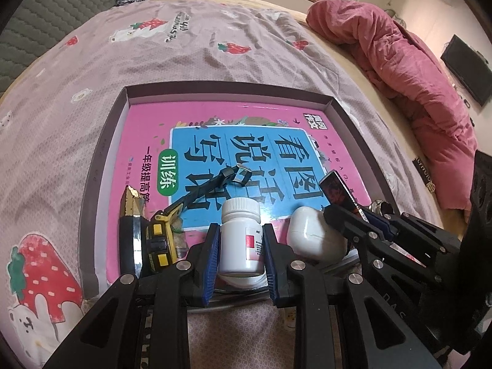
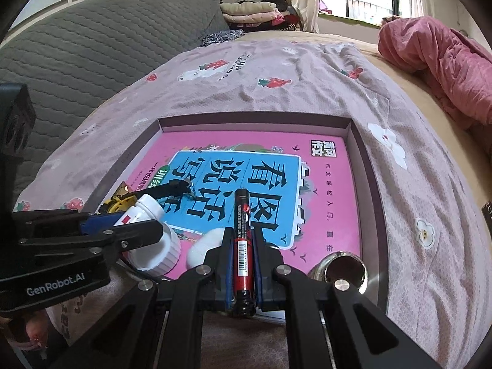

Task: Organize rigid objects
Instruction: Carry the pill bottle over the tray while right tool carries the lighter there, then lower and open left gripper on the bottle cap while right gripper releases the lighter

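Left wrist view: a tape measure [image 1: 158, 243] sits by the tray's left rim [image 1: 92, 190]; the left hand-held gripper [image 1: 241, 252] clamps a white pill bottle [image 1: 240, 236]. Rightward, the right hand-held gripper [image 2: 243, 264] grips a red battery [image 2: 243, 240] over the book's [image 2: 332, 190] open far half.

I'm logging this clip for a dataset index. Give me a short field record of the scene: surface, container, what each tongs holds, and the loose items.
surface: bed with strawberry-print sheet
container: shallow box lined with a pink book
left tongs: shut on white pill bottle
right tongs: shut on battery
loose in box: white case, yellow tape measure, metal knob
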`<control>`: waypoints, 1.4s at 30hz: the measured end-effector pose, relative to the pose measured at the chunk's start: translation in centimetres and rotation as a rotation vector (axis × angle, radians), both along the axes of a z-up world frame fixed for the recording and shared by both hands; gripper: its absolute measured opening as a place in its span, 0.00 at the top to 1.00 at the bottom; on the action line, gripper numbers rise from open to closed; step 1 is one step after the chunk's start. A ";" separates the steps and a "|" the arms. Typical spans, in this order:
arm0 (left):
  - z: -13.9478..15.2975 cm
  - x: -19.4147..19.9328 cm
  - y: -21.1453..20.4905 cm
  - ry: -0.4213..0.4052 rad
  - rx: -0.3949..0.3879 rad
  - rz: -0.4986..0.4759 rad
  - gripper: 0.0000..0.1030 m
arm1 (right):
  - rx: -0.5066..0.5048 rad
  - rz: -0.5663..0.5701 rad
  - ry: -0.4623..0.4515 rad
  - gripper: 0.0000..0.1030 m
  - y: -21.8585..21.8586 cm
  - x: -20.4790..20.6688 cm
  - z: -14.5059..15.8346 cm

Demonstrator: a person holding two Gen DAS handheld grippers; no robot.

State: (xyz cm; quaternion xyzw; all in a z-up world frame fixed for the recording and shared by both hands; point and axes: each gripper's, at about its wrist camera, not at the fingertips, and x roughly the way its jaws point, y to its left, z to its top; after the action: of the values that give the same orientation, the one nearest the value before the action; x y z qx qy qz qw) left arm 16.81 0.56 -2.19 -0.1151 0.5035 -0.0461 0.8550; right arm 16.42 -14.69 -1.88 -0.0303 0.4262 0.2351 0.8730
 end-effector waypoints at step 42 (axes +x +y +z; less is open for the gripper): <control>0.0 -0.2 1.0 0.008 -0.009 0.033 0.73 | -0.012 -0.019 0.010 0.78 0.2 -0.3 -0.1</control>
State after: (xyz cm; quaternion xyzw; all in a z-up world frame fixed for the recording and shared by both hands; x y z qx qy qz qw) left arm 16.62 1.53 -2.23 -0.1273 0.5048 -0.0337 0.8531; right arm 16.10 -14.49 -1.94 -0.0305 0.4325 0.2245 0.8727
